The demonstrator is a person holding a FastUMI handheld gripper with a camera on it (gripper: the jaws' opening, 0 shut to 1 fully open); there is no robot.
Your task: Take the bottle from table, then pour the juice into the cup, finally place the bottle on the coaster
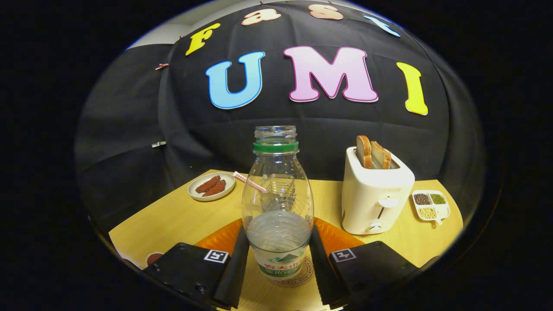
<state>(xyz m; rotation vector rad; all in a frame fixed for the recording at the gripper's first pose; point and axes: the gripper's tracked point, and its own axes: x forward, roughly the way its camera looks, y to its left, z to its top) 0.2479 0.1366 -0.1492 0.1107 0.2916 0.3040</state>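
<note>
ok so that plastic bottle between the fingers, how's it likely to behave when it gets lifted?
The bottle looks like thin clear plastic, so it may dent under the gripper, whose fingers sit against both its sides. It is under half full, so probably light. It has no cap, and the liquid would likely slosh or spill if tilted early.

The place is a staged recording booth dressed as a breakfast kitchen. Black cloth (129, 129) hangs as the wall behind a small wooden counter (181, 216). Near the counter's right edge stands a white toaster (373, 198) with two bread slices (373, 153) in its slots, and beside it a divided dish of grains (430, 205). Toward the far left corner sits a plate of red food (211, 186).
</note>
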